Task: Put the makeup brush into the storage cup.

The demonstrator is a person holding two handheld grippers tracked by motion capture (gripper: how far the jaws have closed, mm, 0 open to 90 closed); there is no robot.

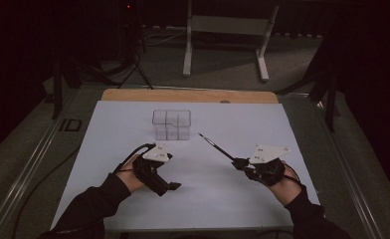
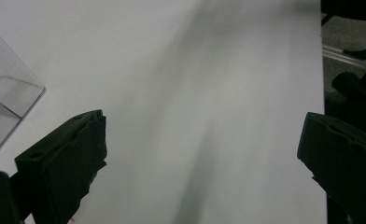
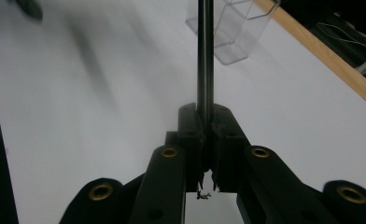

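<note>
**Right gripper clamped on slim dark pen as left stood wide open**

High view: two hand-held grippers worked over a white table sheet [image 1: 208, 194]. A clear plastic compartment box [image 1: 171, 124] sat toward twelve o'clock on the sheet. The left gripper [image 1: 170, 186] hovered at about seven o'clock from the box, well apart from it. The right gripper [image 1: 239, 162], at about four o'clock from the box, gripped a thin dark pen [image 1: 215, 146] by its near end; the pen's tip pointed toward ten o'clock, ending just short of the box's right side.

Left gripper view: the two black jaws stood far apart with nothing between them, bare white sheet [image 2: 209, 93] showing in the gap. A corner of the clear box [image 2: 8, 109] appeared at nine o'clock.

Right gripper view: the jaws were pressed together on the pen [image 3: 205, 56], which ran straight toward twelve o'clock. The clear box [image 3: 232, 28] lay beyond it, near the table's wooden edge [image 3: 330, 58].
</note>
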